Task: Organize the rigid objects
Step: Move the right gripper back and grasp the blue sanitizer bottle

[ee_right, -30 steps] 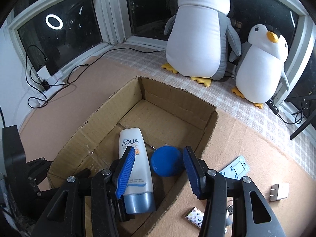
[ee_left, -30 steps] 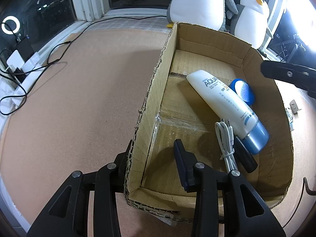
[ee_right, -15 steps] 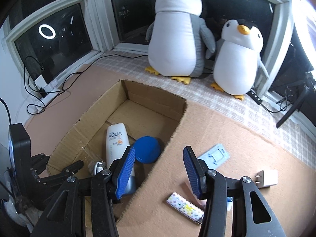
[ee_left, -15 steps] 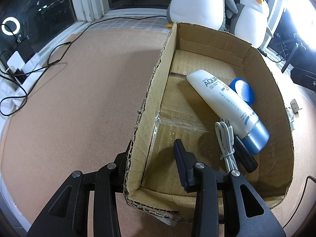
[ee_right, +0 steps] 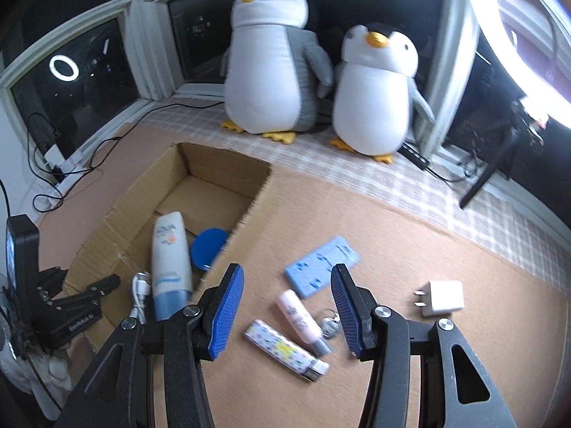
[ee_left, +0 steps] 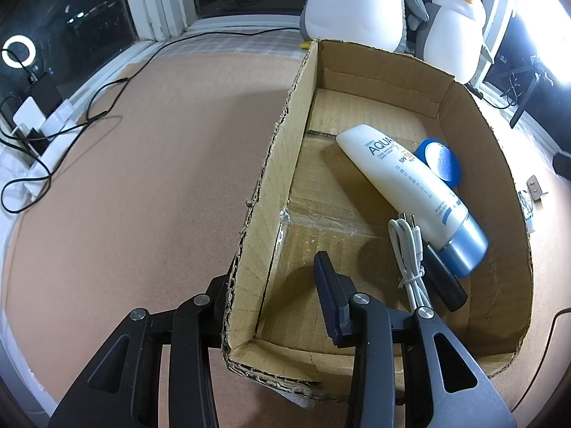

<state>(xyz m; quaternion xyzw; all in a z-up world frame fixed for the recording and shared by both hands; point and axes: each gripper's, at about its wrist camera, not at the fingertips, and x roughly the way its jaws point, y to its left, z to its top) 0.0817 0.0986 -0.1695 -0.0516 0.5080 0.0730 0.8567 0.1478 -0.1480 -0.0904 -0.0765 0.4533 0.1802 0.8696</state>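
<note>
My left gripper (ee_left: 274,303) is clamped on the near left wall of the cardboard box (ee_left: 478,135). Inside the box lie the sunscreen tube (ee_left: 410,185), blue lid (ee_left: 442,160) and white cable (ee_left: 407,246). My right gripper (ee_right: 287,308) hangs empty, jaws apart, above the pink tube (ee_right: 299,315) and patterned lighter (ee_right: 285,349); the white charger (ee_right: 442,297) lies at three o'clock.

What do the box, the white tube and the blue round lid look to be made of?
Box: corrugated cardboard, matt brown; ragged cut edges show fluting.
White tube: likely soft plastic, smooth and slightly glossy, with printed lettering and a shinier blue cap.
Blue round lid: probably hard plastic or metal; its glossy face reflects light.
</note>
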